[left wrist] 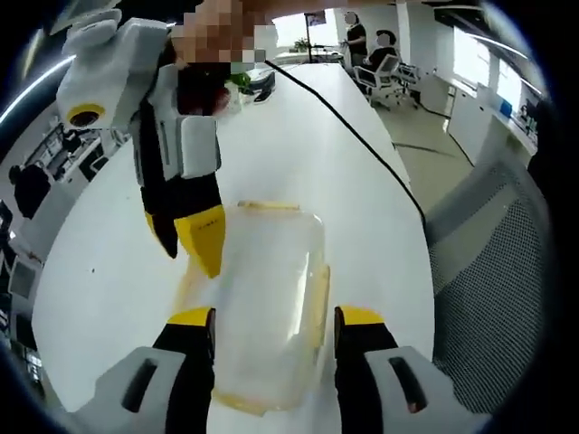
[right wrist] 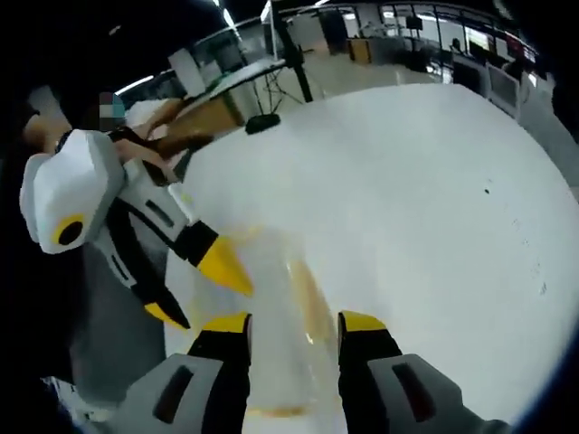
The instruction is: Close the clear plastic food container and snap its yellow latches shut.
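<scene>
Container, clear plastic with yellow latches, lies flat on a white table, directly ahead of both grippers and between their spread jaws. In the left gripper view its long axis runs away from the camera, with one latch along the far end and another down its right side. The left gripper stands open, holding nothing, its jaws straddling the near end. The right gripper reaches in from the left of that view, its yellow tips parted and empty at the container's left edge; whether they touch it cannot be told. Judged from its flat outline, the lid seems already down, though the clear plastic leaves that uncertain. The right gripper seems better placed for the left-hand latch.
</scene>
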Tool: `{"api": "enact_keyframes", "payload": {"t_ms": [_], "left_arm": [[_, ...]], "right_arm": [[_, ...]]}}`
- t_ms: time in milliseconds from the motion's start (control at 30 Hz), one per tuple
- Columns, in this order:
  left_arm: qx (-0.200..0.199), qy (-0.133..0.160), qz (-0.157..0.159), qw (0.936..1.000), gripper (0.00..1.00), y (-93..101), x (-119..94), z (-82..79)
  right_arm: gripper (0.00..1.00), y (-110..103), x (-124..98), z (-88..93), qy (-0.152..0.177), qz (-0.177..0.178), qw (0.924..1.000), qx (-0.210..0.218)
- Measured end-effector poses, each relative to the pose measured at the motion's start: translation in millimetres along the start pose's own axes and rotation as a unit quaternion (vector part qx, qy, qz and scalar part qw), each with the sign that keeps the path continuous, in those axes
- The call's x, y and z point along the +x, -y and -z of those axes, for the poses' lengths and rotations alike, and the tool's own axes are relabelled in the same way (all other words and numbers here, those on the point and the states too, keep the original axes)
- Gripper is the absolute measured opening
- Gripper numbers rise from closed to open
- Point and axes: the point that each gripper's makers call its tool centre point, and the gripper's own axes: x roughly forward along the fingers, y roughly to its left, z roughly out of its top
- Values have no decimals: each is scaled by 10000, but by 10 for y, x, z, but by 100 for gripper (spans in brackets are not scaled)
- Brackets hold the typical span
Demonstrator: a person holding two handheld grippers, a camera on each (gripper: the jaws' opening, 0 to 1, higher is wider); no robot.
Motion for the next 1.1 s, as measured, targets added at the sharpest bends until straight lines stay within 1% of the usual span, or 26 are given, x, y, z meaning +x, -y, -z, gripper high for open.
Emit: {"api": "enact_keyframes", "payload": {"t_ms": [33, 100, 167, 267, 333, 400, 433, 500, 567, 633, 700, 767, 833, 967, 1100], "left_arm": [[11, -13, 10, 10000, 53, 4, 15, -8], [55, -48, -7, 10000, 54, 6, 31, -6], [108, -100, -7, 9999, 54, 27, 50, 10], [138, -79, -21, 9999, 53, 39, 57, -6], [139, -54, -74, 9999, 53, 23, 67, -25], [125, -68, -150, 9998, 54, 2, 82, -26], [134, -65, -189, 9997, 54, -10, 82, -28], [116, -43, -157, 9998, 53, 4, 92, -34], [127, -53, -150, 9998, 53, 18, 101, -28], [61, -85, -214, 9997, 52, 0, 92, -17], [102, -99, -207, 9997, 52, -4, 92, -15], [237, -158, -226, 9993, 51, 2, 96, 5], [223, -143, -248, 9993, 51, 0, 94, 3], [211, -135, -280, 9993, 50, -4, 92, 11], [186, -176, -280, 9993, 49, -8, 89, 11]], "right_arm": [[37, 4, 15, -9, 10, -84, 9999, 87], [37, -28, 29, -23, 14, -384, 9987, 342], [37, 6, 43, -33, 32, -430, 9983, 393], [36, 59, 57, -33, 39, -432, 9981, 439], [36, 44, 73, -62, 72, -546, 9972, 500], [35, -13, 90, -66, 9, -708, 9962, 504], [35, -15, 101, -65, -22, -723, 9961, 509], [34, -9, 129, -51, -138, -675, 9971, 317], [33, -11, 158, -58, -195, -746, 9965, 316], [28, -42, 169, -48, -328, -861, 9953, 311], [27, -9, 193, -55, -386, -814, 9956, 247], [26, -21, 185, -56, -422, -885, 9948, 279], [26, -33, 183, -53, -454, -946, 9937, 392], [24, 1, 194, -54, -507, -1030, 9925, 410], [23, -18, 193, -56, -558, -1034, 9919, 472]]}}
